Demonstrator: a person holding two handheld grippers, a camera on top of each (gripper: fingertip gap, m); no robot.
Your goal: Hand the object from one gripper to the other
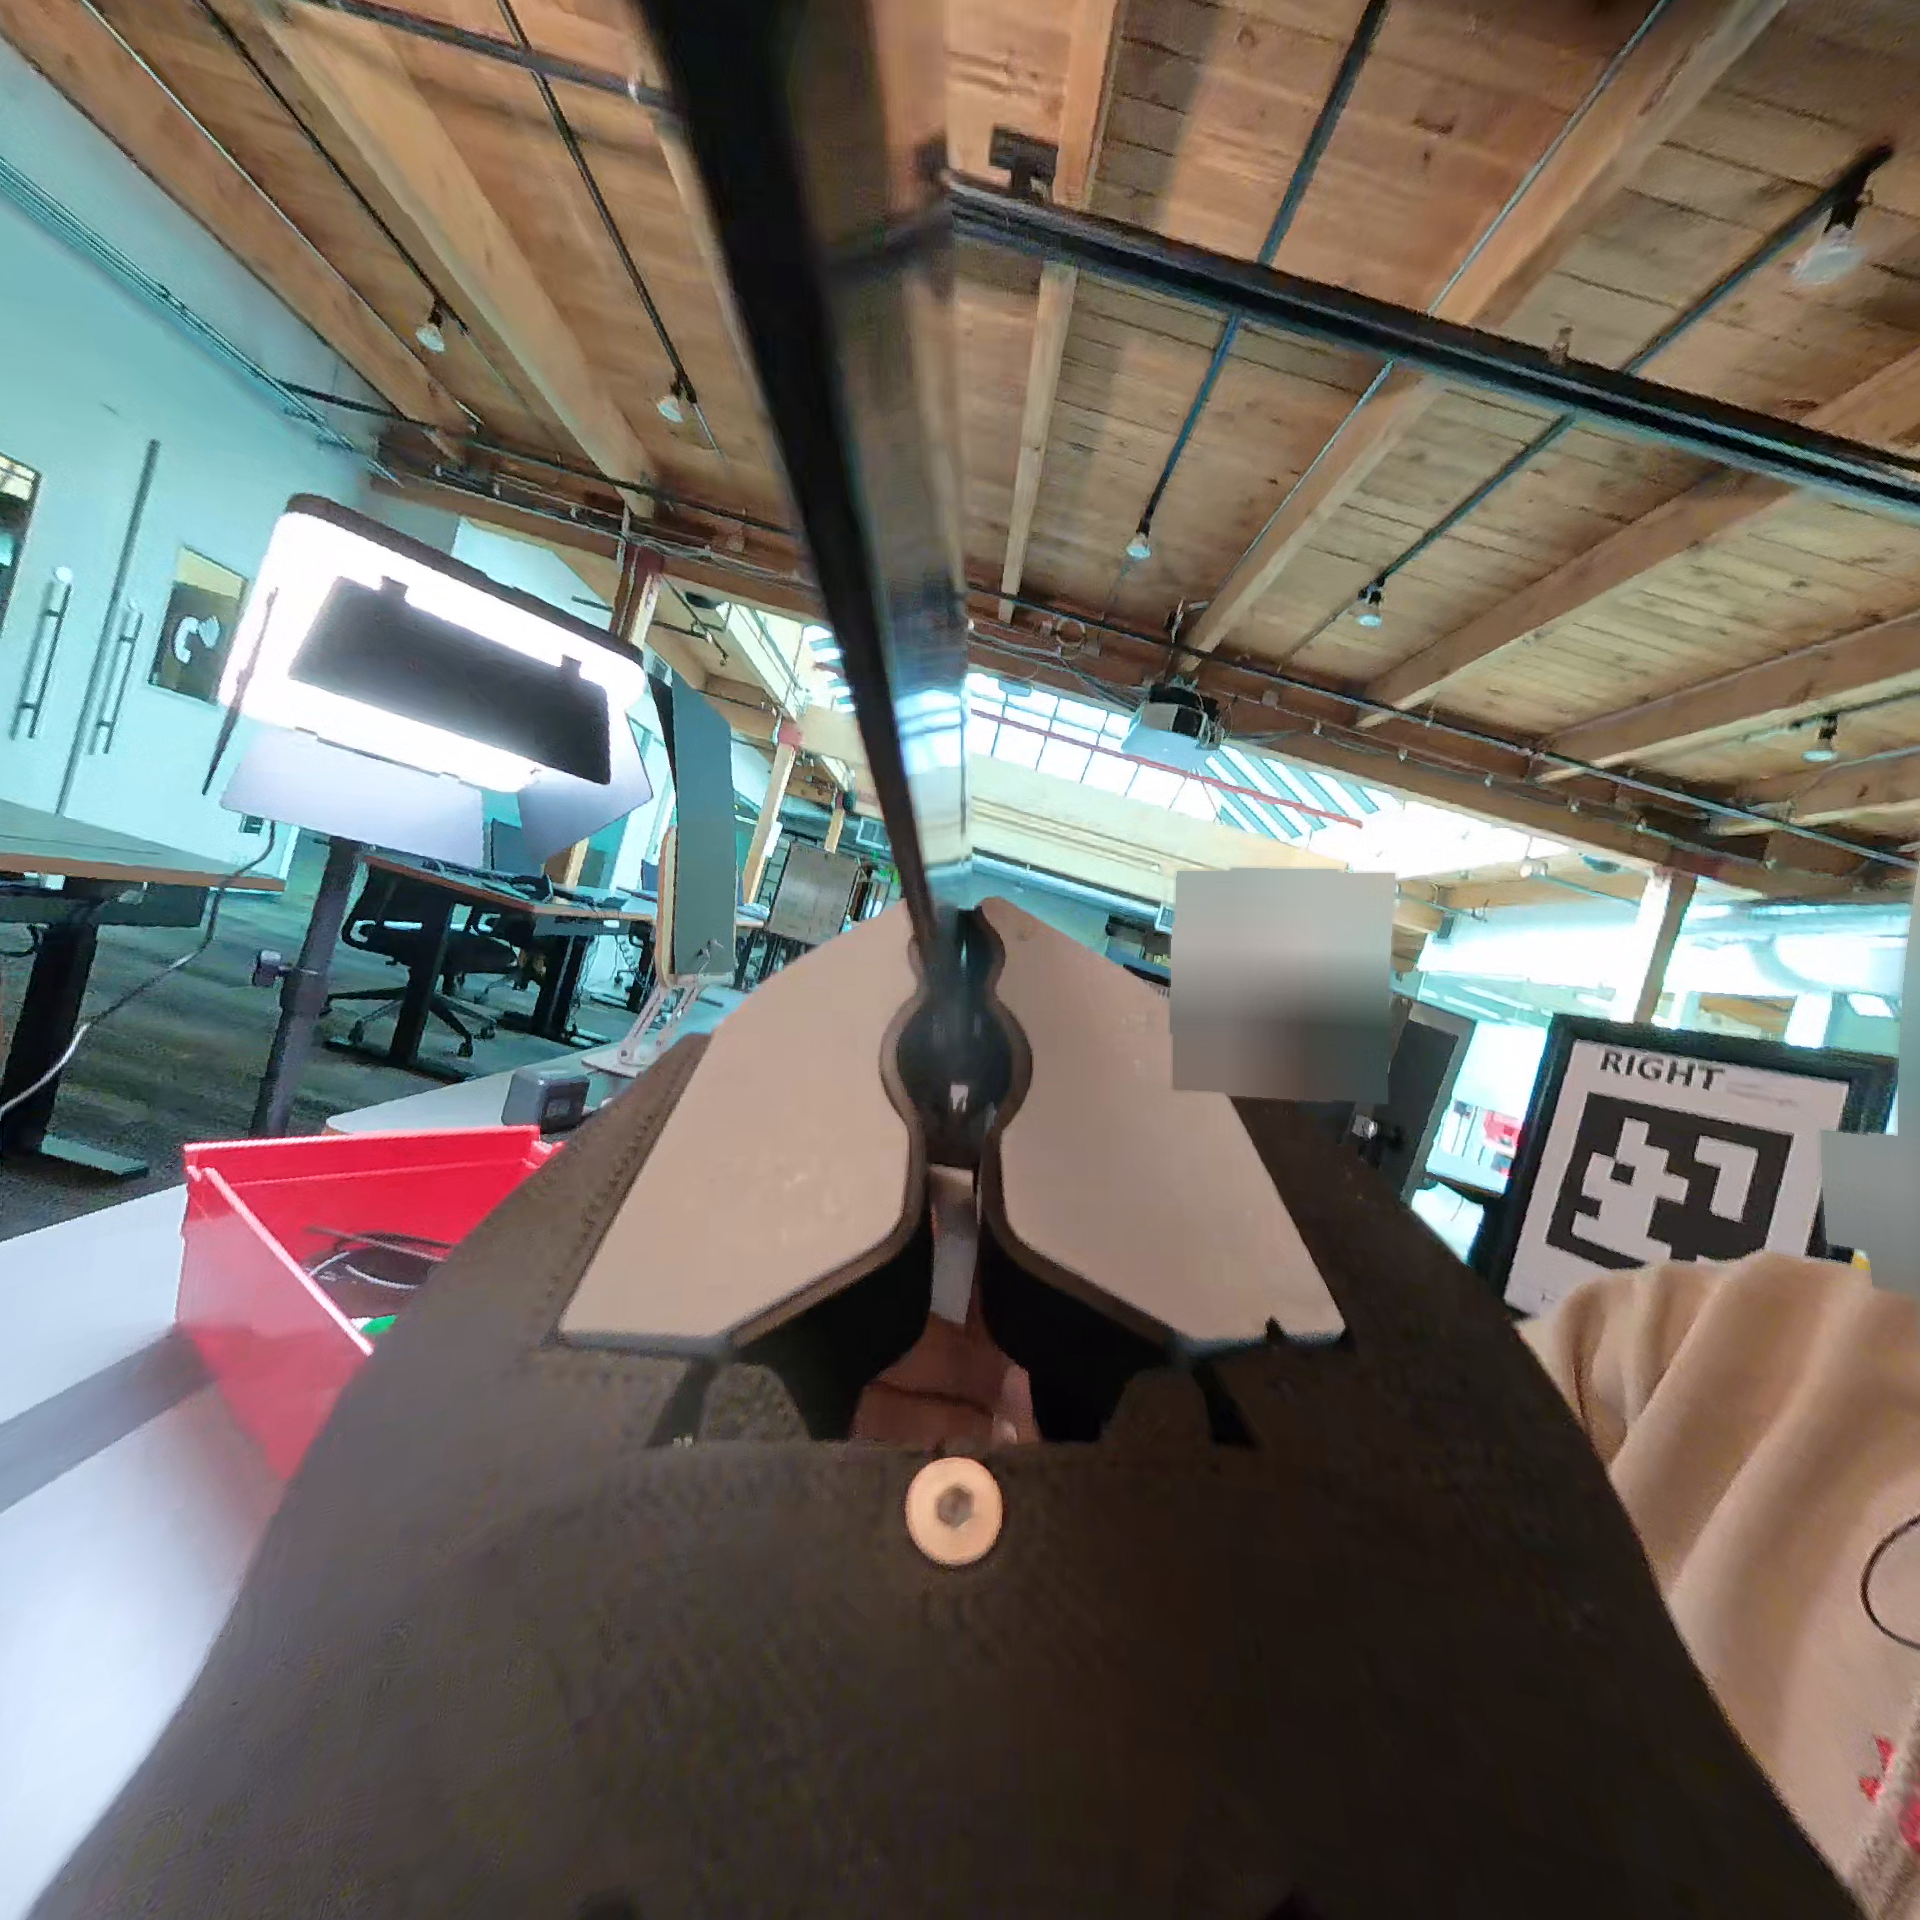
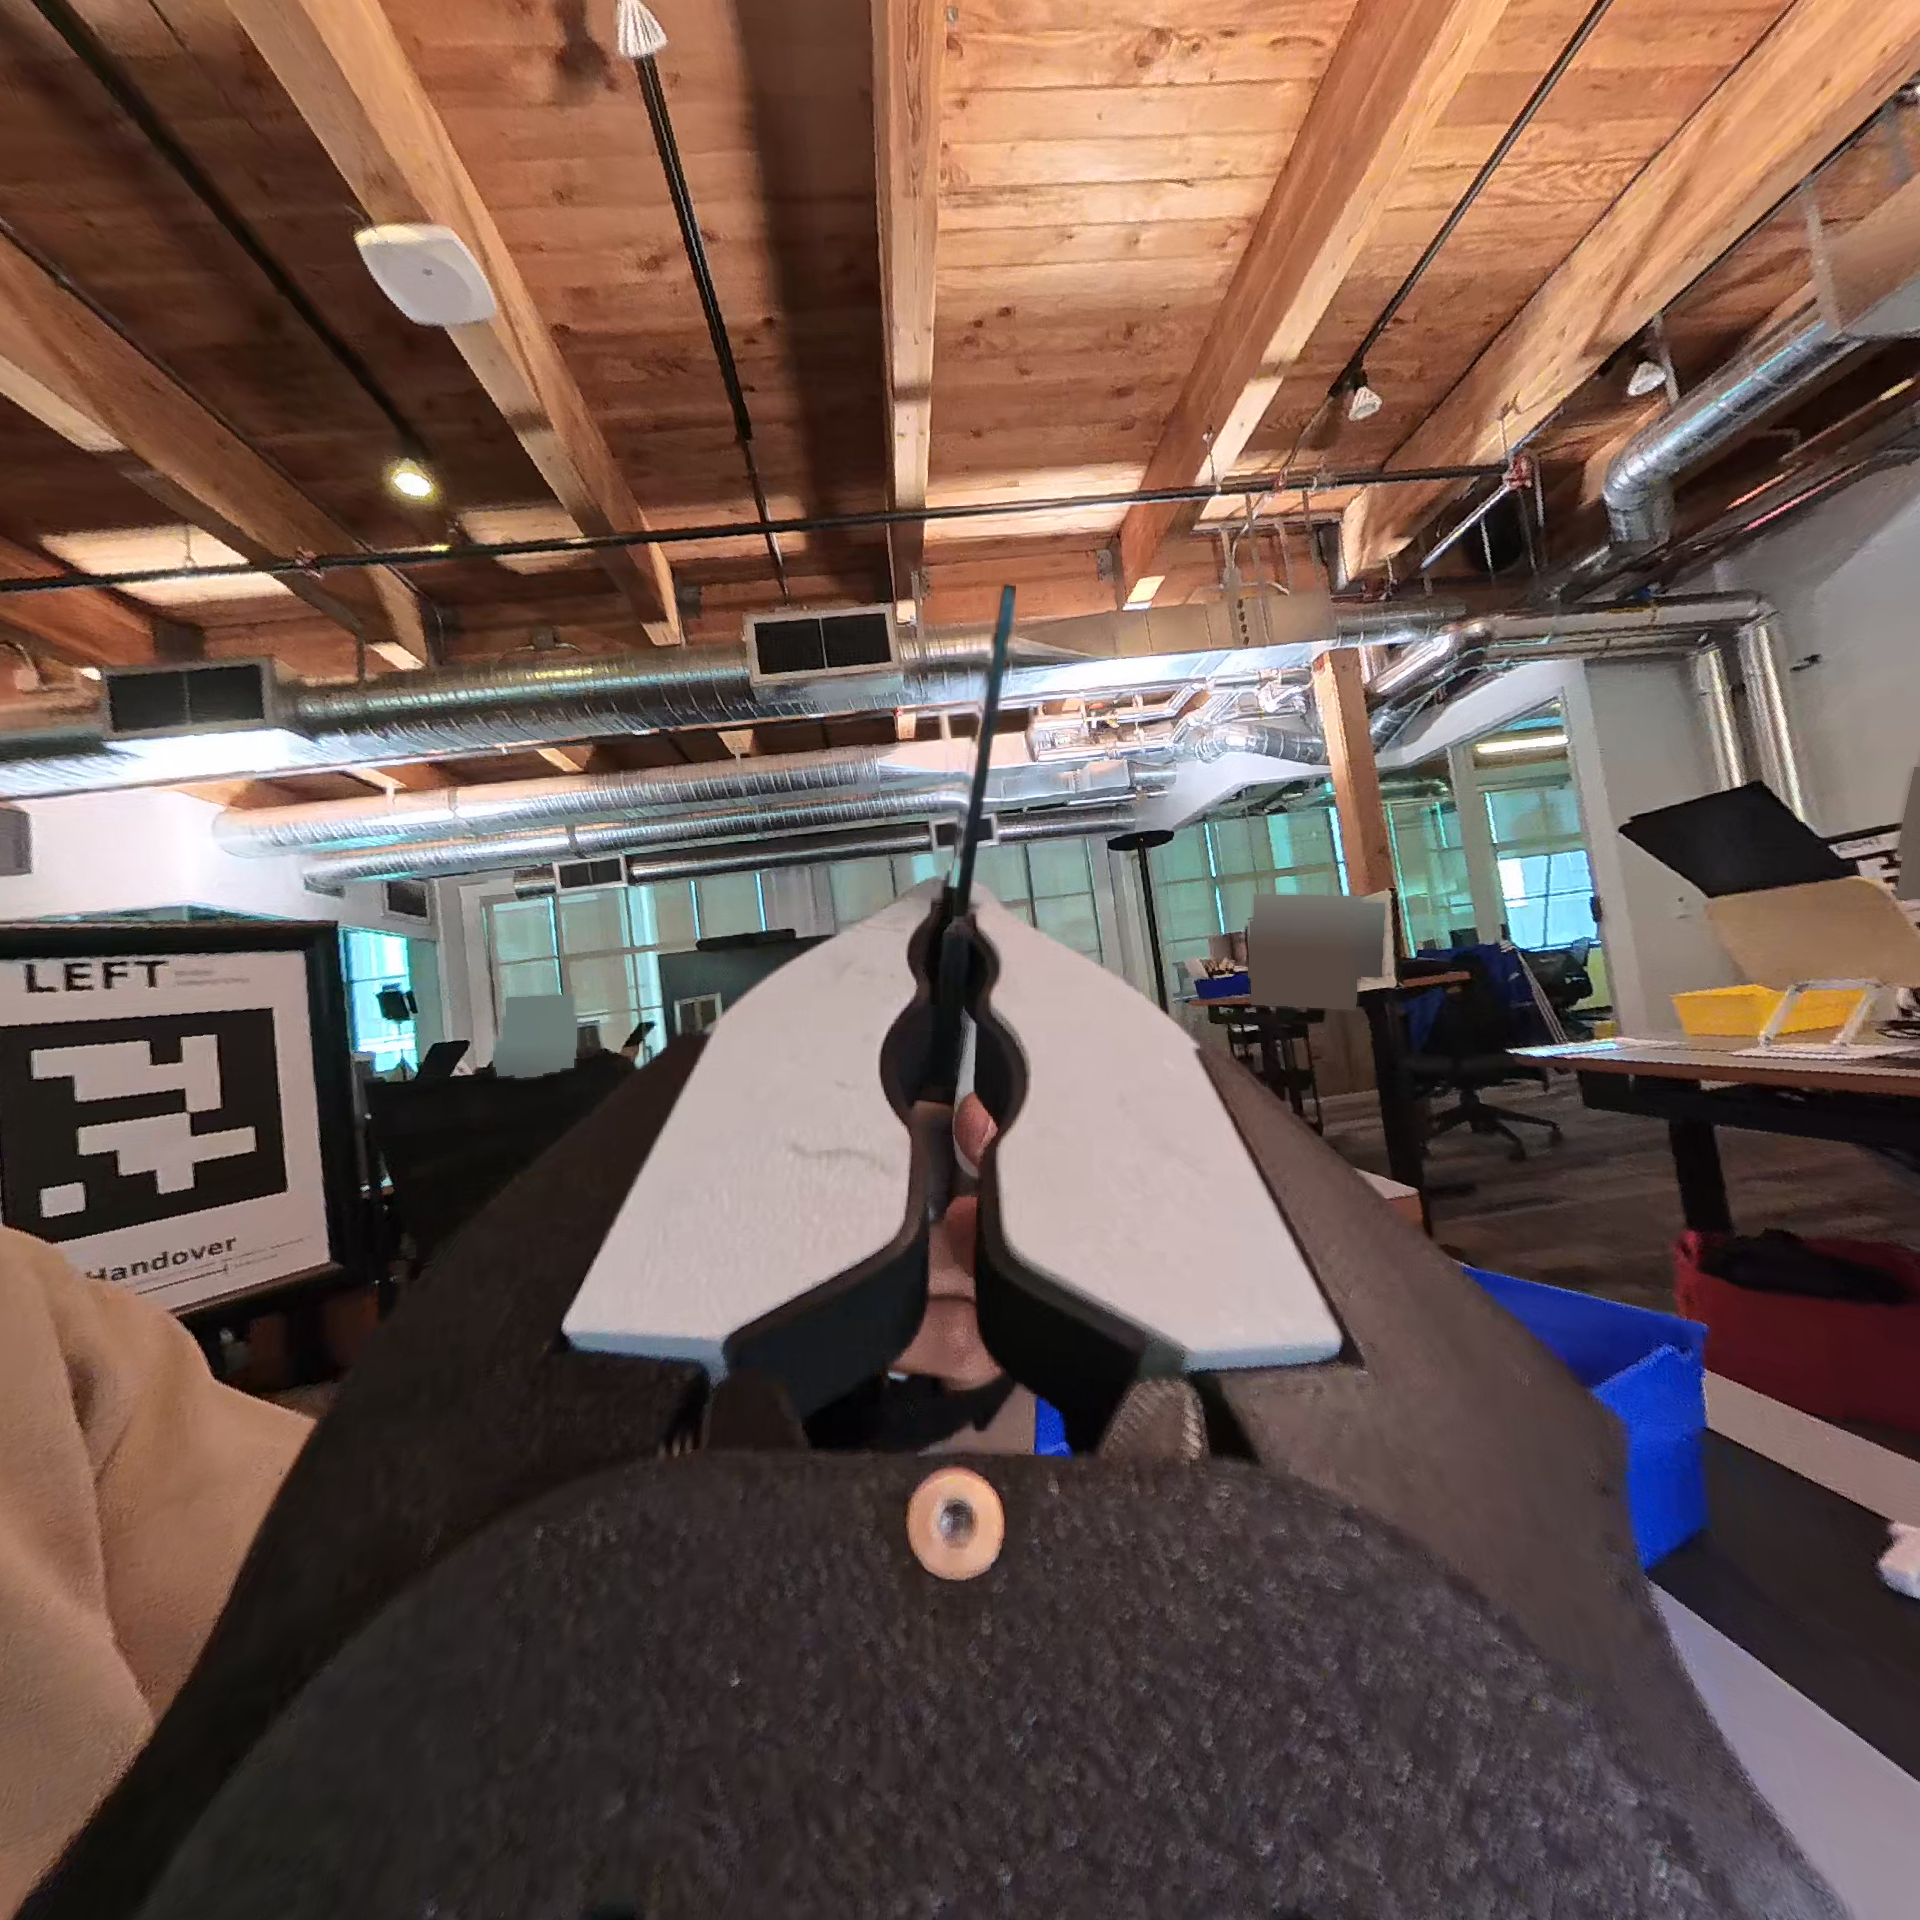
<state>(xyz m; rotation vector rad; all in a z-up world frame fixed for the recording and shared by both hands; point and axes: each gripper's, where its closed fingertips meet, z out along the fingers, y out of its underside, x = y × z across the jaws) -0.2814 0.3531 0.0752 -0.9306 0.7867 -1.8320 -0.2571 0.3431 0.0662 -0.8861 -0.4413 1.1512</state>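
In the left wrist view my left gripper [image 1: 961, 914] points up at the ceiling, its jaws shut on a thin, dark, glossy flat object [image 1: 800, 416]. I see it edge-on; it runs from the fingertips up past the top of the frame. In the right wrist view my right gripper [image 2: 961, 899] also points up, its jaws shut on a thin dark strip [image 2: 985, 748] that sticks up a short way beyond the fingertips. I cannot tell whether both grippers hold the same object. Neither gripper shows in the other's view.
A red bin [image 1: 270, 1247] stands on the white table [image 1: 94, 1455] at the left. A blue bin [image 2: 1631, 1382] stands at the right. Framed marker boards [image 1: 1683, 1164] [image 2: 156, 1112] stand behind. A beige sleeve [image 1: 1714, 1455] [image 2: 104, 1455] is close beside each gripper. A lit panel on a stand [image 1: 436, 665] is at far left. Less than 4 cm separates the two grippers' tips.
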